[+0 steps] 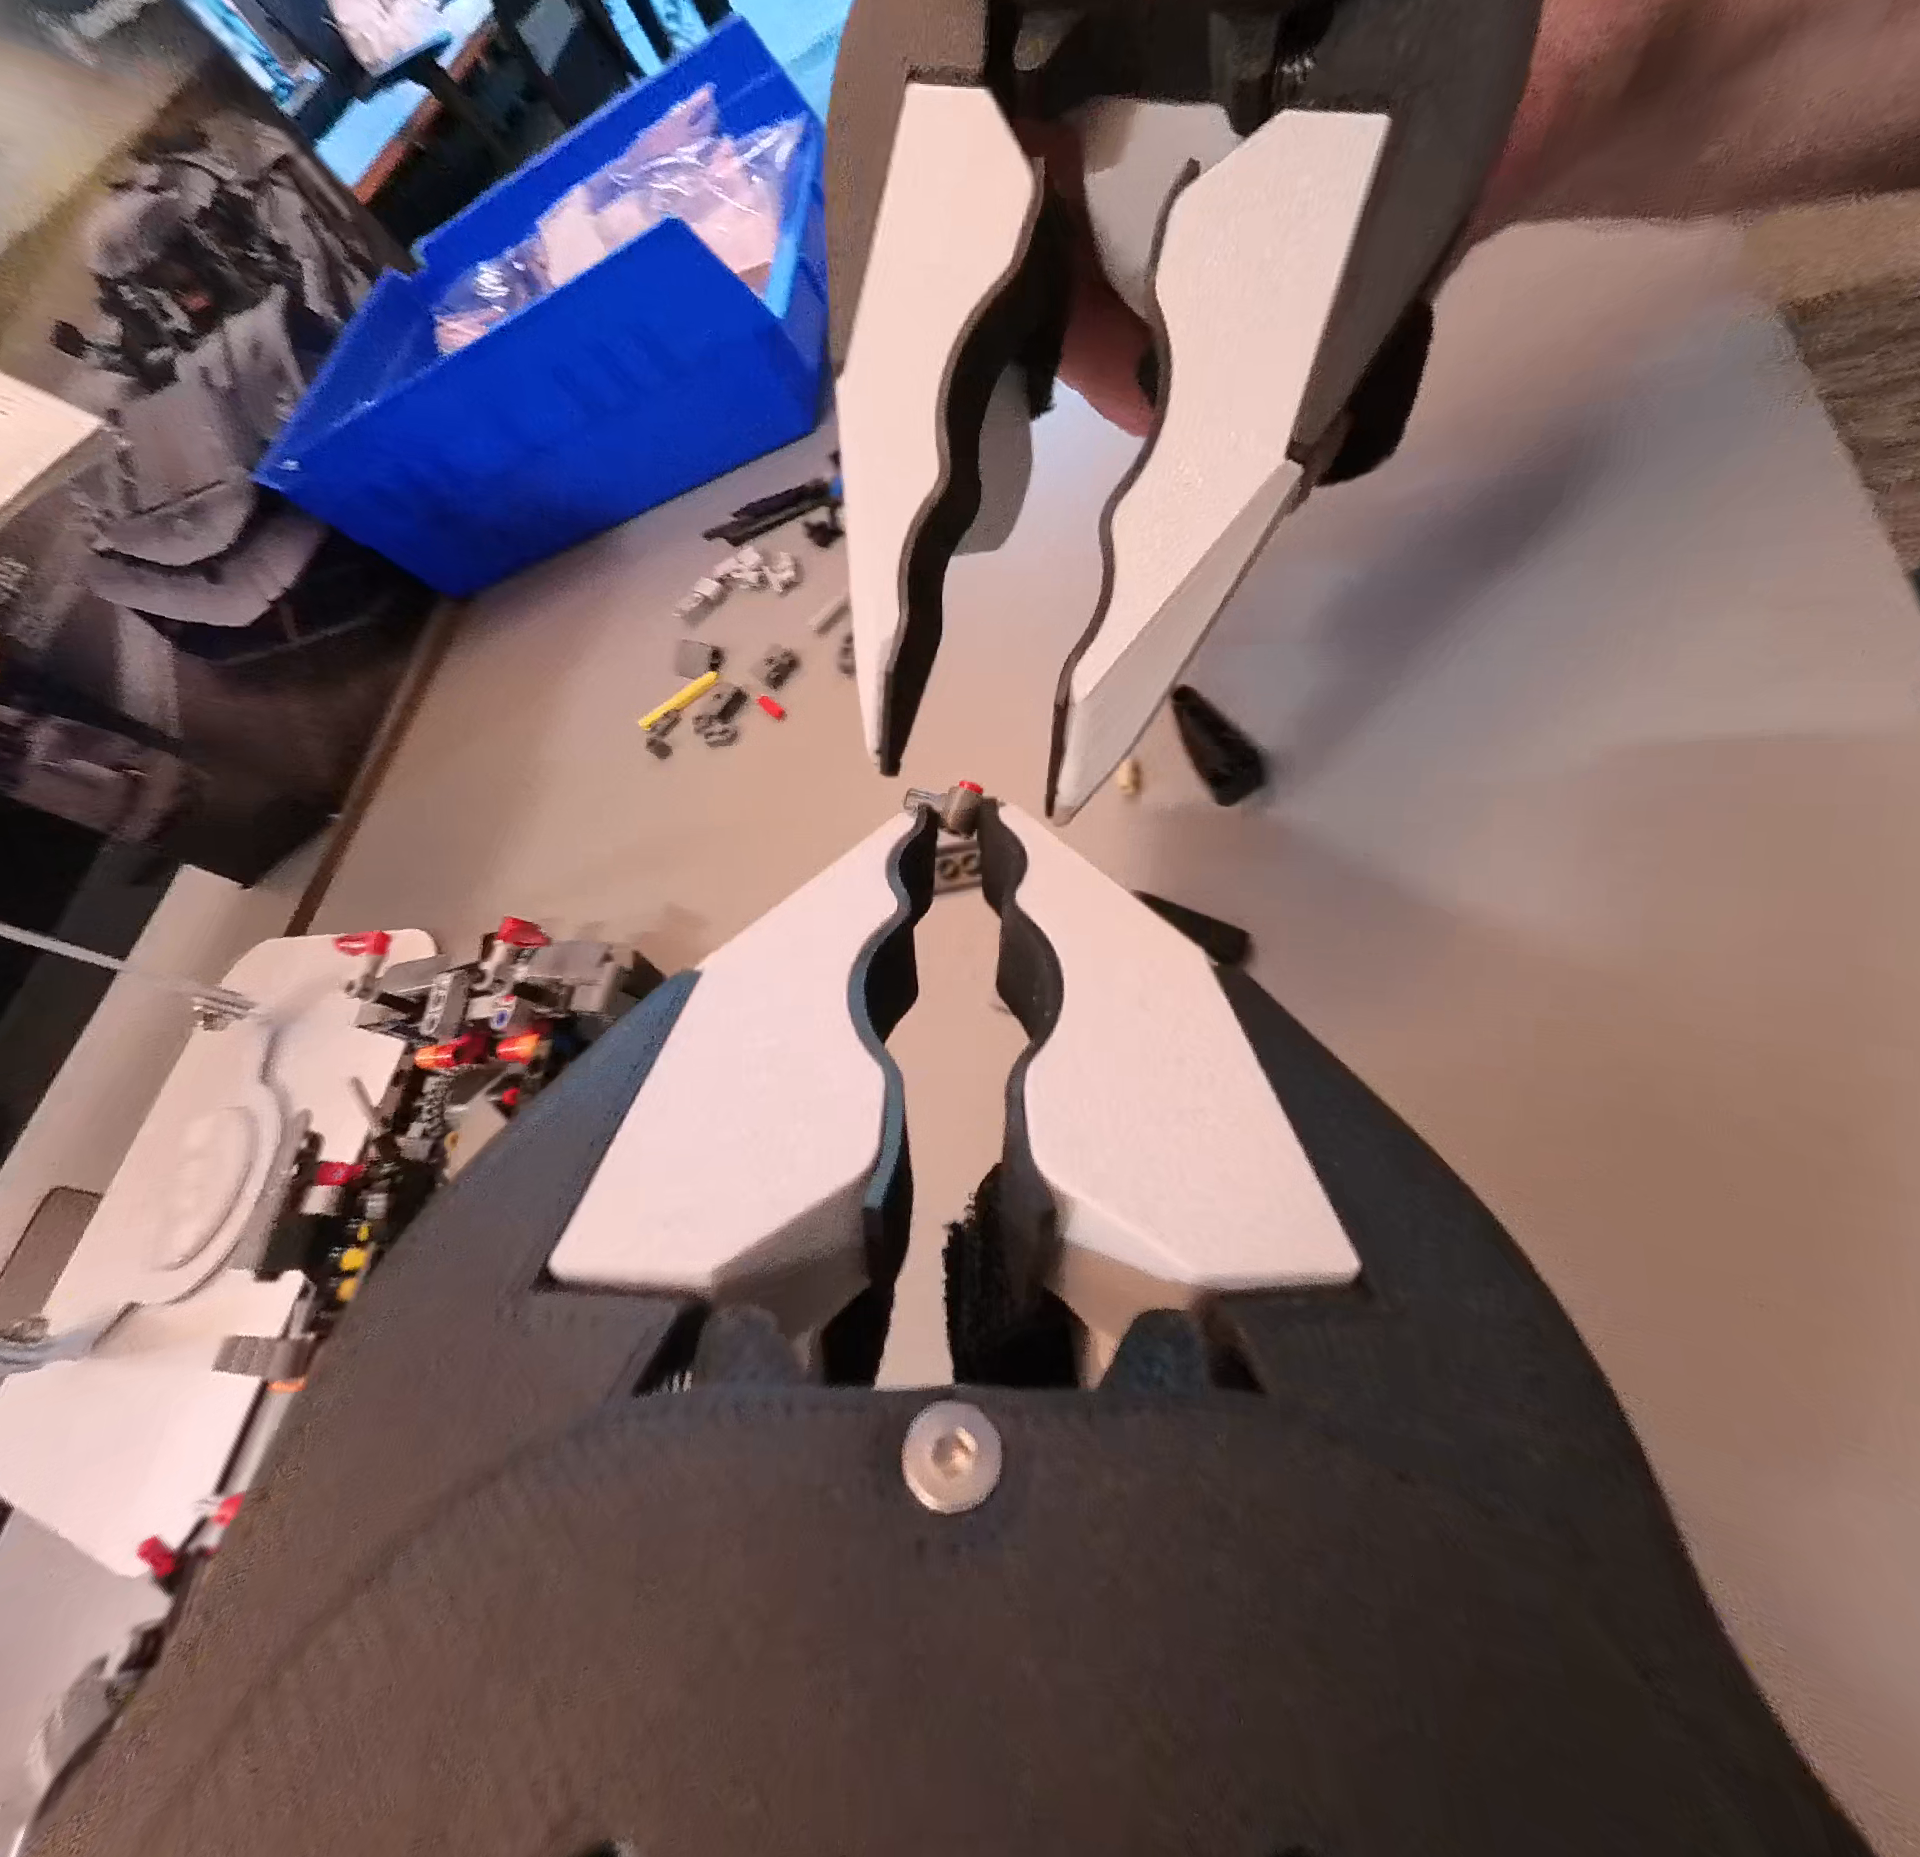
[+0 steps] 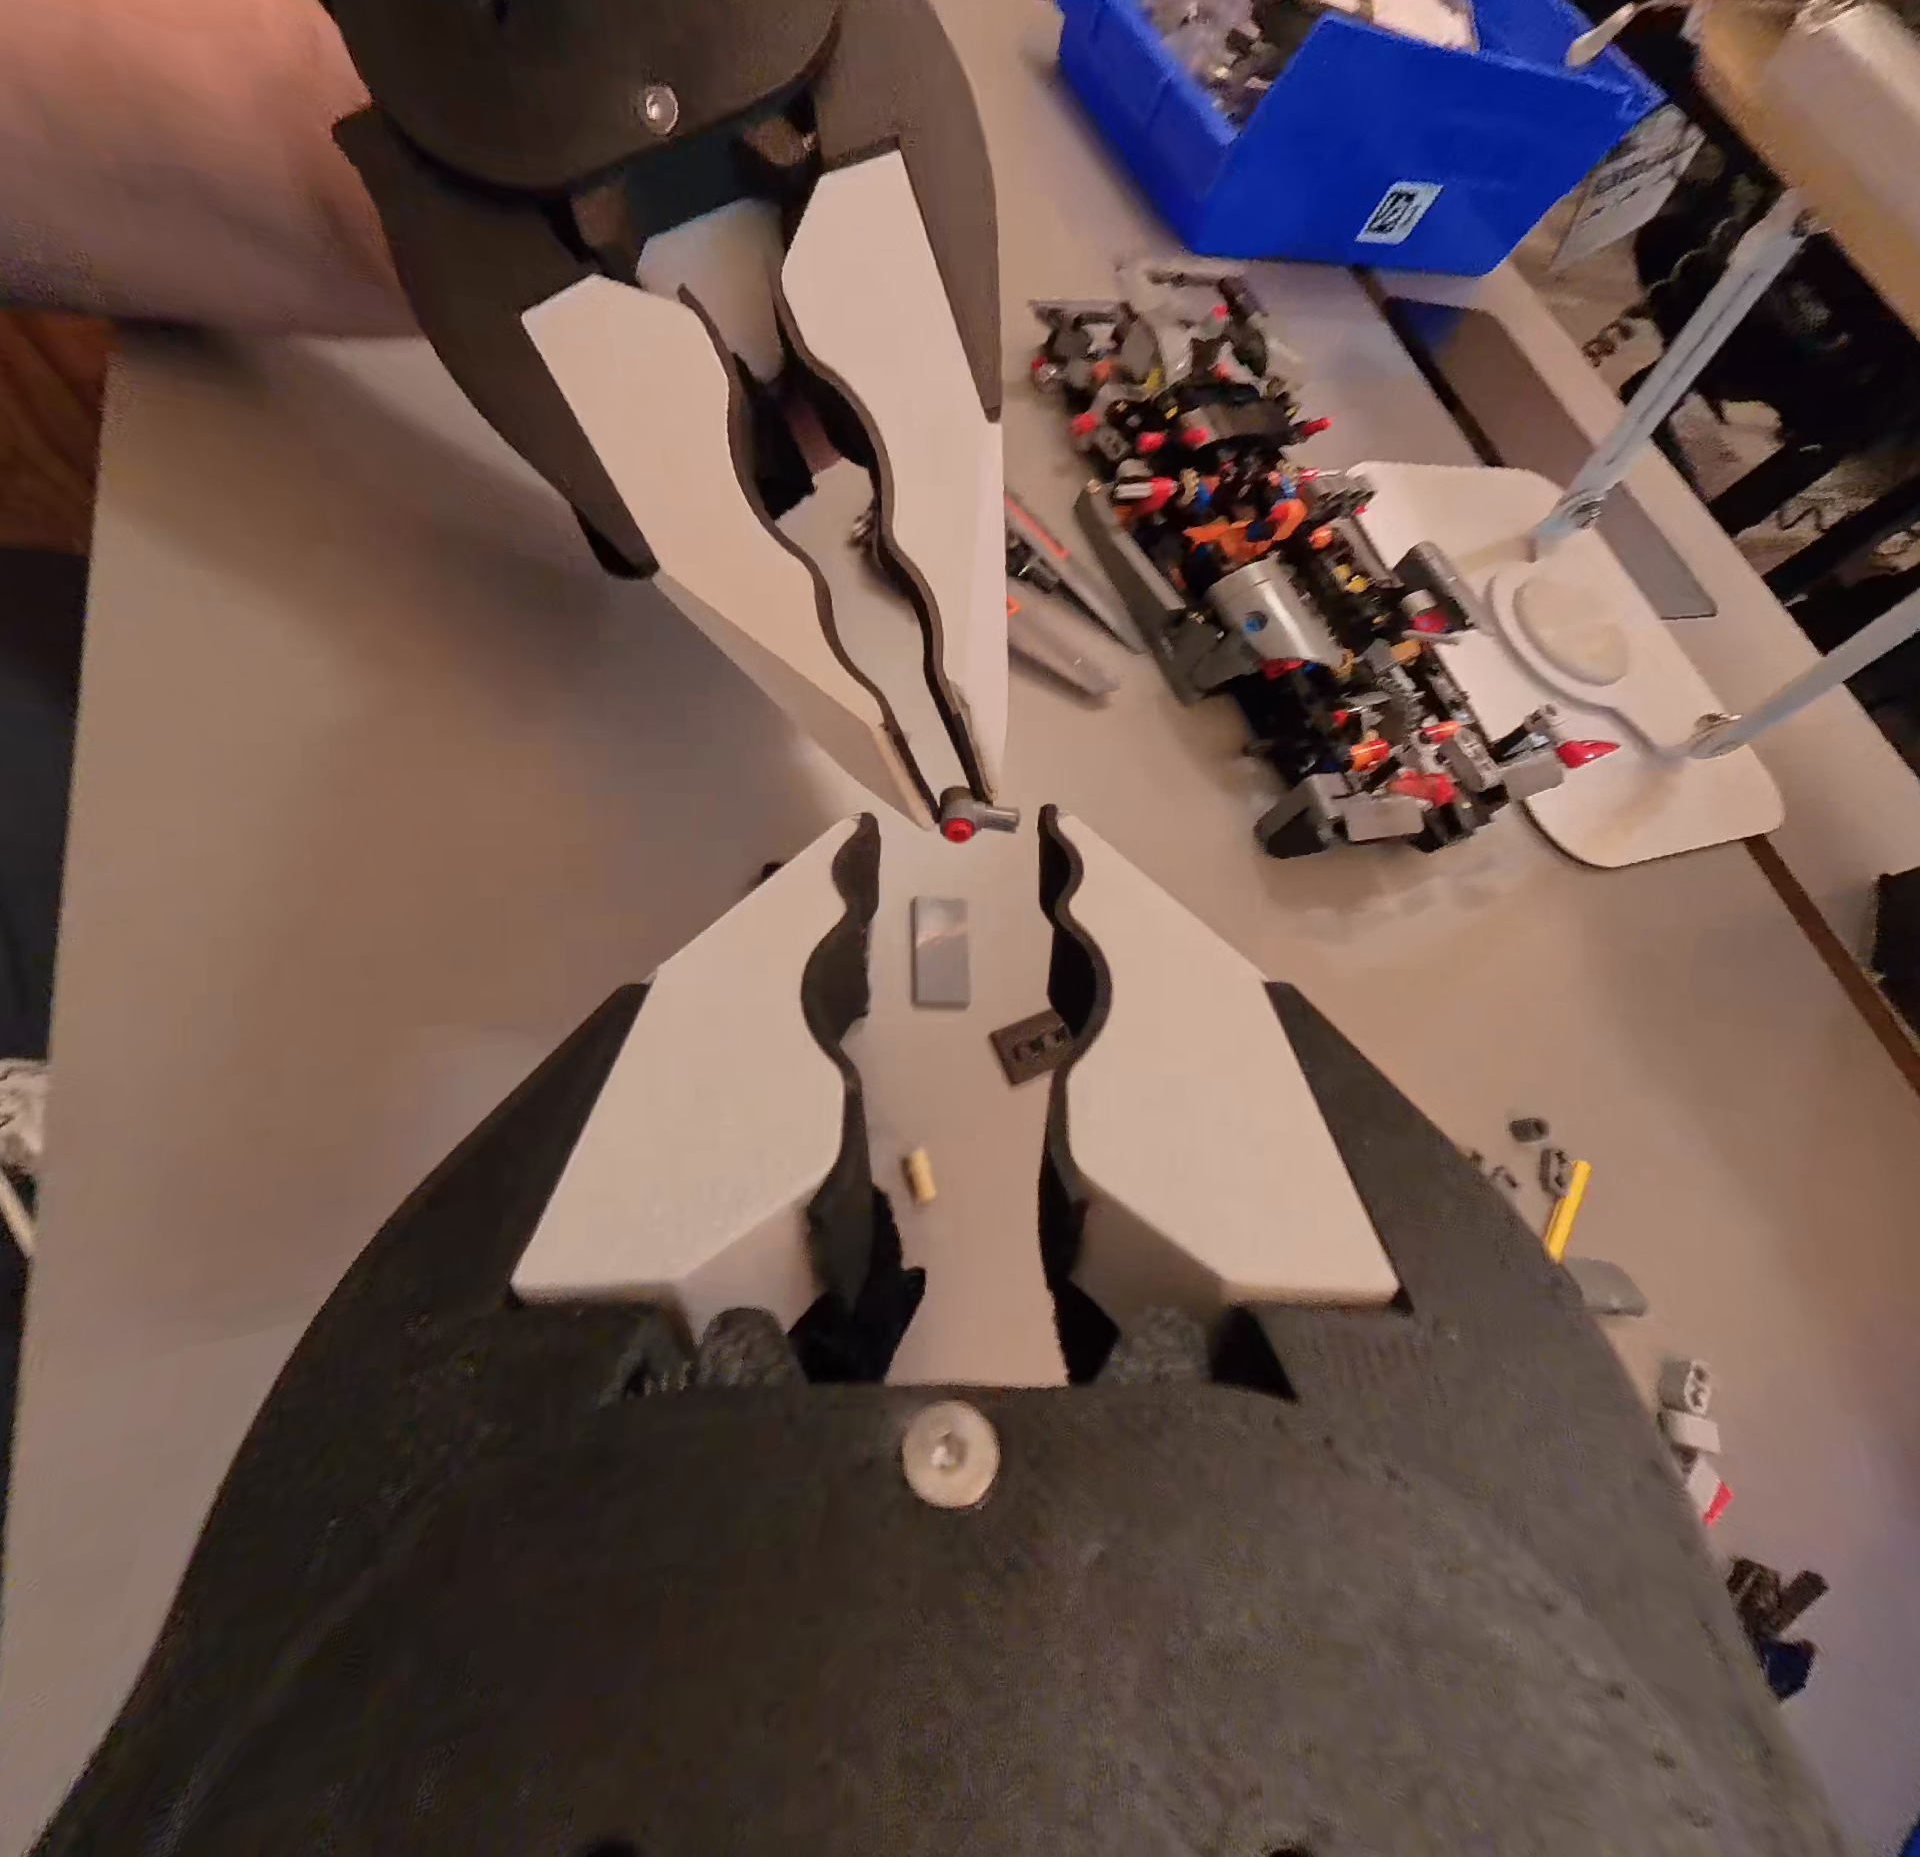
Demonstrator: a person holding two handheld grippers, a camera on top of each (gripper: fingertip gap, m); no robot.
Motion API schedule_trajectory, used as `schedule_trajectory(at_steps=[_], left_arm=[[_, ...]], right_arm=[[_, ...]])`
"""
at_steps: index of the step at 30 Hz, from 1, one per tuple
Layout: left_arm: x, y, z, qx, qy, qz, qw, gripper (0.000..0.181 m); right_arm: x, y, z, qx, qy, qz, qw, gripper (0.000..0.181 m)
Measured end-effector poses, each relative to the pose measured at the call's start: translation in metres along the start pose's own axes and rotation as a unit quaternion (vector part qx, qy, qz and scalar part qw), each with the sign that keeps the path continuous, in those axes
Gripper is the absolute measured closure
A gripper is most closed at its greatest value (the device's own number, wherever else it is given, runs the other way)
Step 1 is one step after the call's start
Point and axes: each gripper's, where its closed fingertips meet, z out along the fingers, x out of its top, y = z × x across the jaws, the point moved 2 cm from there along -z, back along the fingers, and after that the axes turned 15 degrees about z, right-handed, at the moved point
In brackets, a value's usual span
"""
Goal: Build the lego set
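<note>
My left gripper (image 1: 956, 815) is shut on a small grey connector with a red pin (image 1: 951, 801) and holds it above the table. In the right wrist view the left gripper (image 2: 958, 791) comes in from the top with the connector (image 2: 982, 820) at its tips. My right gripper (image 2: 954, 820) is open and empty, its tips on either side of the connector and close to it. In the left wrist view it (image 1: 971, 789) hangs from above, jaws apart. The partly built black and grey lego model (image 2: 1299, 581) lies on the table to the right and shows at the left in the left wrist view (image 1: 457, 1059).
A blue bin (image 2: 1351, 145) of bagged parts stands at the back. A grey tile (image 2: 940, 950), a dark plate (image 2: 1029, 1049) and a tan pin (image 2: 917, 1175) lie under my right gripper. Loose pieces (image 1: 717, 685) are scattered nearby. A white lamp base (image 2: 1621, 685) sits beside the model. Only a small space, under 4 cm, lies between the two pairs of fingers.
</note>
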Motion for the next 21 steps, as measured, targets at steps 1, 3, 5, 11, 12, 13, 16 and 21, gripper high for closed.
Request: schedule_trajectory(at_steps=[1,3,5,11,12,13,16,21], left_arm=[[-0.001,-0.006,0.000,0.012,0.004,-0.007,1.000,0.175],[0.000,-0.013,0.000,0.024,0.025,-0.030,0.999,0.174],[-0.001,-0.016,-0.001,0.031,0.041,-0.061,0.997,0.175],[-0.001,-0.027,-0.006,0.026,0.093,-0.140,0.985,0.175],[-0.001,-0.029,-0.006,0.025,0.101,-0.154,0.983,0.175],[0.000,-0.031,-0.007,0.021,0.112,-0.169,0.979,0.175],[0.003,-0.035,-0.011,0.018,0.139,-0.203,0.969,0.175],[0.006,-0.038,-0.014,0.014,0.158,-0.227,0.961,0.174]], right_arm=[[0.003,0.004,0.002,-0.009,0.006,-0.001,1.000,0.152],[0.007,0.009,0.005,-0.024,0.007,-0.010,1.000,0.152],[0.009,0.010,0.008,-0.040,0.005,-0.034,0.999,0.152],[0.018,0.014,0.008,-0.097,0.008,-0.086,0.991,0.153],[0.020,0.015,0.007,-0.104,0.011,-0.088,0.991,0.153],[0.022,0.016,0.005,-0.109,0.013,-0.092,0.990,0.154],[0.023,0.018,0.001,-0.138,0.005,-0.122,0.983,0.155],[0.028,0.011,-0.002,-0.165,-0.004,-0.180,0.970,0.156]])
